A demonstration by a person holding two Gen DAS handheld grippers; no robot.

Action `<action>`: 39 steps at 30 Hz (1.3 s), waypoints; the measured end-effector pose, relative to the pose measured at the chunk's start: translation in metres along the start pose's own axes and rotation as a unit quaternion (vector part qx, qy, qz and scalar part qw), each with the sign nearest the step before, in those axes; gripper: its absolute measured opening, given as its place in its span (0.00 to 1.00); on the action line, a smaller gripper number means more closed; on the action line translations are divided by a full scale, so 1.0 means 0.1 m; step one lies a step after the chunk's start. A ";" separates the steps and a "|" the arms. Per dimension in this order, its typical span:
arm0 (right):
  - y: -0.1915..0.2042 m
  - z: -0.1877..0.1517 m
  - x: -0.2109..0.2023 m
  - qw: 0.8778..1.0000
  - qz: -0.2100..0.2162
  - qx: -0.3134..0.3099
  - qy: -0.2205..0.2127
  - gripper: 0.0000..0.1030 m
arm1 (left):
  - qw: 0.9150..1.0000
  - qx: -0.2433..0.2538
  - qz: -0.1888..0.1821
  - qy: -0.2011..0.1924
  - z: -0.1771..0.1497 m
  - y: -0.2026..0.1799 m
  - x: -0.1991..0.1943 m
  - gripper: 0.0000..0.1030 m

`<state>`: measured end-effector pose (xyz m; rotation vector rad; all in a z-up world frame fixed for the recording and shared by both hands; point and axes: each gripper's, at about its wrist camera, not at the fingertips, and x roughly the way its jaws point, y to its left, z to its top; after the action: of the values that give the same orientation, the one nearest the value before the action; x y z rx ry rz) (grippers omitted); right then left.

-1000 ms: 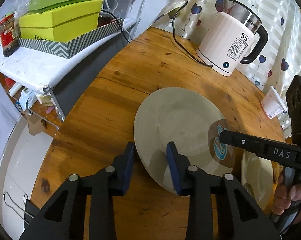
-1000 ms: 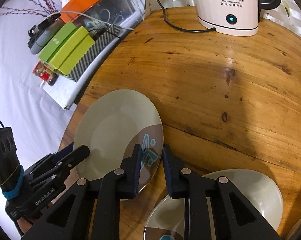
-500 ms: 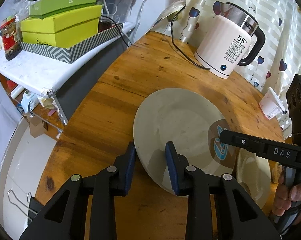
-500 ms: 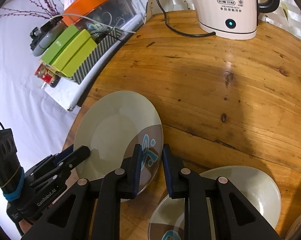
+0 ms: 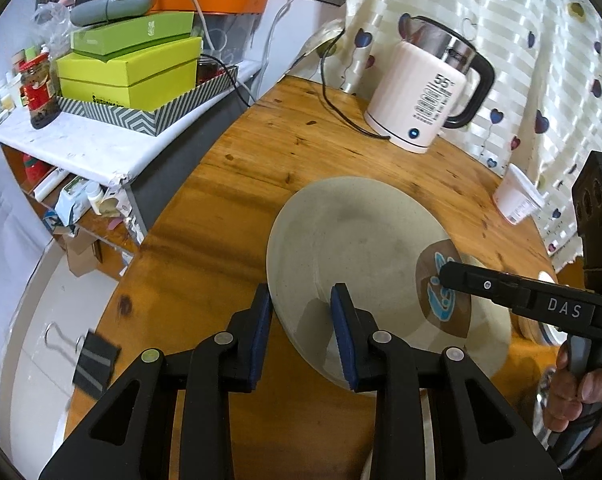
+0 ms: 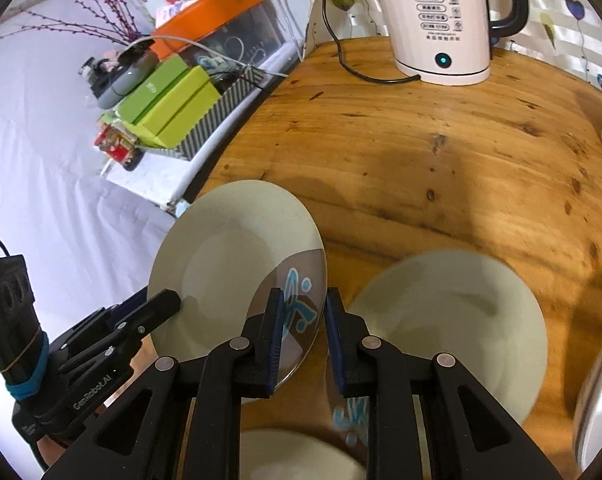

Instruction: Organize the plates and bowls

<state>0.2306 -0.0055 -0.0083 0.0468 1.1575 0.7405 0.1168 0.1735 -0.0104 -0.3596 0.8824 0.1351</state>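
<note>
While the left gripper (image 5: 301, 336) clamps one plate (image 5: 353, 248) rim, the right gripper (image 6: 301, 336) clamps the opposite rim.

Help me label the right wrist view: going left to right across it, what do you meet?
Left gripper → green boxes → held plate → right gripper → kettle → second plate on the wooden table.

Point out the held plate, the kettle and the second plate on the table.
held plate (image 5: 353, 240), left wrist view, bare centre
kettle (image 6: 441, 20), right wrist view, white body
second plate (image 6: 461, 312), right wrist view, inner surface
</note>
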 end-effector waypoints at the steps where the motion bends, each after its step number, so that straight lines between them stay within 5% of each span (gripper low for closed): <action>1: 0.01 -0.05 -0.04 1.000 0.000 0.000 -0.002 0.19 | 1.000 0.001 -0.001 -0.001 -0.04 -0.02 -0.05 0.30; 27: -0.22 -1.27 -0.60 0.999 -0.012 0.046 -0.003 0.19 | 0.999 0.042 -0.009 0.023 -1.01 -0.53 -0.51 0.30; 39: -0.29 -1.50 -0.63 0.998 -0.025 0.051 0.003 0.19 | 0.998 0.045 -0.011 0.041 -1.23 -0.61 -0.47 0.30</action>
<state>0.1068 -0.1122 -0.0325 0.1001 1.1974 0.6382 0.0129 0.0736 -0.0296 -0.2928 0.9616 0.0598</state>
